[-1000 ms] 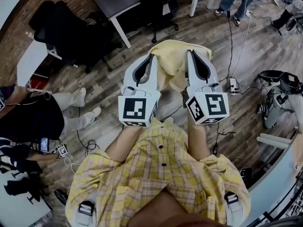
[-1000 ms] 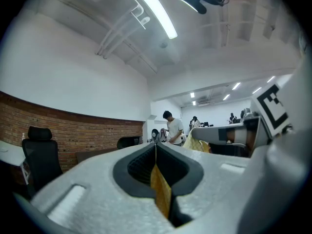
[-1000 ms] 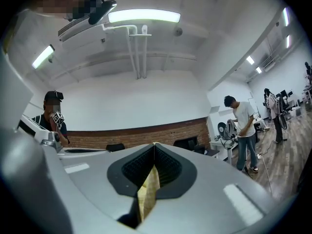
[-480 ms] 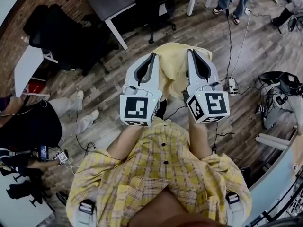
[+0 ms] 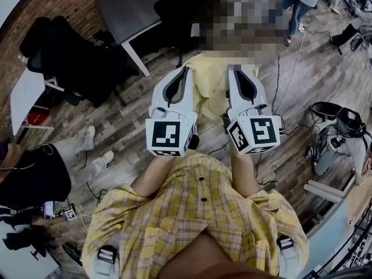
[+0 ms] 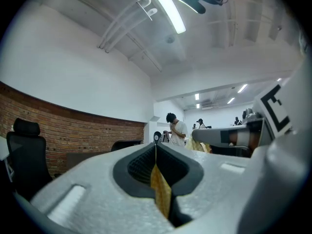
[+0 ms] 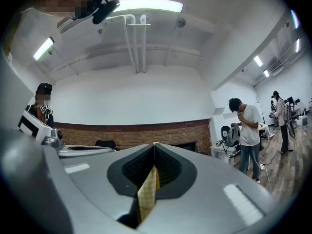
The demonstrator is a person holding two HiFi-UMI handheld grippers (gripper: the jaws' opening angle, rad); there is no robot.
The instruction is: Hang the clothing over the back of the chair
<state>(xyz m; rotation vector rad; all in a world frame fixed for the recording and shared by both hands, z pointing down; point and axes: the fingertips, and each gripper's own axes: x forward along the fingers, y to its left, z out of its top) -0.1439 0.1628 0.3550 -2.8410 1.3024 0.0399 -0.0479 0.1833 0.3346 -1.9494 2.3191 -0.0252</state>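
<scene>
The head view shows yellow clothing [image 5: 210,81] draped between the left tool [image 5: 186,70] and right tool [image 5: 231,68]. Only each tool's own view shows its jaws pinched shut on it.

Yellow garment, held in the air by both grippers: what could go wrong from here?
1. The left gripper and the right gripper each pinch only a thin edge of the yellow garment, so a tug could pull it free.
2. The garment hangs in front of the person and hides some floor ahead. Cables lie nearby, so tripping or snagging seems possible.
</scene>
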